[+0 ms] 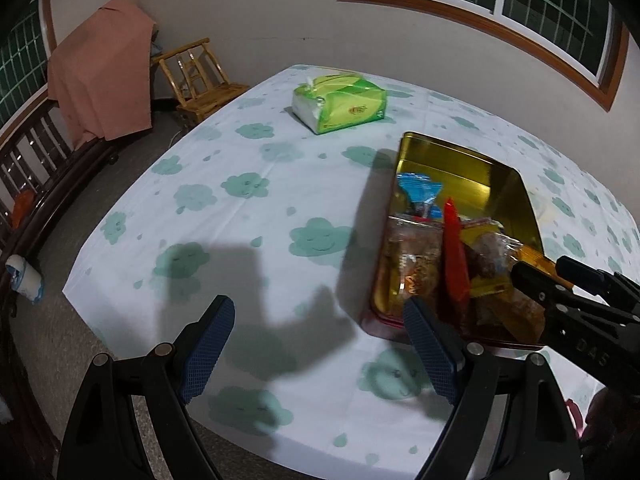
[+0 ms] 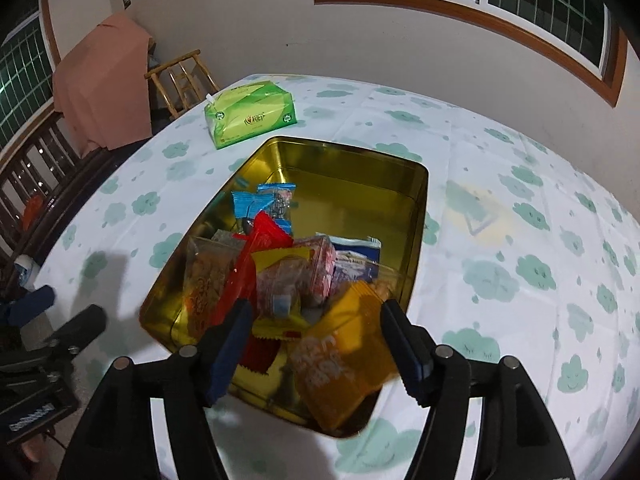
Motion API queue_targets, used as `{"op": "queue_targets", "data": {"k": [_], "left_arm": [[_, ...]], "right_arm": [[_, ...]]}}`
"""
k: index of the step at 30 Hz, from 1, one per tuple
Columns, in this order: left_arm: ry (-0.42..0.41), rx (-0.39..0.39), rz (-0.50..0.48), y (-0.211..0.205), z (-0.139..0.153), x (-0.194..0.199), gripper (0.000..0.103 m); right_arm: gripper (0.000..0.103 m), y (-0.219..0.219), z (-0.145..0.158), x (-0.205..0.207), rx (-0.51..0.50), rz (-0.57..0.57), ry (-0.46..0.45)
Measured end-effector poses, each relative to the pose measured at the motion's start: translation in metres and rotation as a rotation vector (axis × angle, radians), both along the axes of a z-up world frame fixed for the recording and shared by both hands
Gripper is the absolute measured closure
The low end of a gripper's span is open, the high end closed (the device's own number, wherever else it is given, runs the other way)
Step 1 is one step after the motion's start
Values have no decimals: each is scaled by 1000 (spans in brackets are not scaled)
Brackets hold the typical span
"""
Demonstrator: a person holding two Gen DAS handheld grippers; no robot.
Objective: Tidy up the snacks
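Over a cloud-print counter (image 2: 500, 184), the right gripper (image 2: 312, 344) hangs above the near end of a gold tin (image 2: 352, 168), its fingers spread wide with an orange packet (image 2: 344, 364) lying between them; the blur on the packet leaves it unclear whether either pad touches it, and it appears to rest loose at the tin's near corner. The tin sits at the centre of the right wrist view, its near half heaped with snacks: a red packet (image 2: 256, 256), a yellow packet (image 2: 280, 280), a blue packet (image 2: 256, 204) at 11 o'clock of the heap, and a clear bag (image 2: 204, 276) at 9 o'clock. The far half of the tin, toward 12 o'clock, is bare. The left gripper (image 1: 320, 344) waits wide and holding nothing, low at 7 o'clock of the tin, over the cloth. A green tissue pack (image 2: 250, 114) lies well beyond the tin at 11 o'clock. The step in hand looks like dropping the orange packet into the tin. No loose snacks show on the counter, so the next move likely calls for lifting clear without dragging the packet, then spreading the heap toward the bare far end.
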State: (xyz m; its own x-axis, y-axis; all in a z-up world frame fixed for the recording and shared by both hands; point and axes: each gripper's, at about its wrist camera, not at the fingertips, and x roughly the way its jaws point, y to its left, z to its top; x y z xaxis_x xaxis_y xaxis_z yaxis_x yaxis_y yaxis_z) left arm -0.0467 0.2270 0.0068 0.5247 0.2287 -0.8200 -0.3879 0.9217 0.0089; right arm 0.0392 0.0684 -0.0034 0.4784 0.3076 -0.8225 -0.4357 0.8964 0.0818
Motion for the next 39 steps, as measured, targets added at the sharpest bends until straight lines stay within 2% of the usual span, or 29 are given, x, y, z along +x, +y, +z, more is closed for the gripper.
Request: {"op": "queue_targets", "data": {"k": [5, 14, 28, 39], "left_arm": [[5, 6, -17, -11, 1, 5, 19], [17, 20, -59, -35, 2, 13, 19], [30, 51, -72, -52, 7, 21, 19], [35, 40, -72, -53, 9, 24, 19]], "right_arm": [[24, -16, 7, -6, -7, -56, -14], [24, -45, 5, -4, -1, -123, 16], [24, -60, 3, -6, 8, -123, 37], [24, -62, 1, -9, 7, -110, 41]]}}
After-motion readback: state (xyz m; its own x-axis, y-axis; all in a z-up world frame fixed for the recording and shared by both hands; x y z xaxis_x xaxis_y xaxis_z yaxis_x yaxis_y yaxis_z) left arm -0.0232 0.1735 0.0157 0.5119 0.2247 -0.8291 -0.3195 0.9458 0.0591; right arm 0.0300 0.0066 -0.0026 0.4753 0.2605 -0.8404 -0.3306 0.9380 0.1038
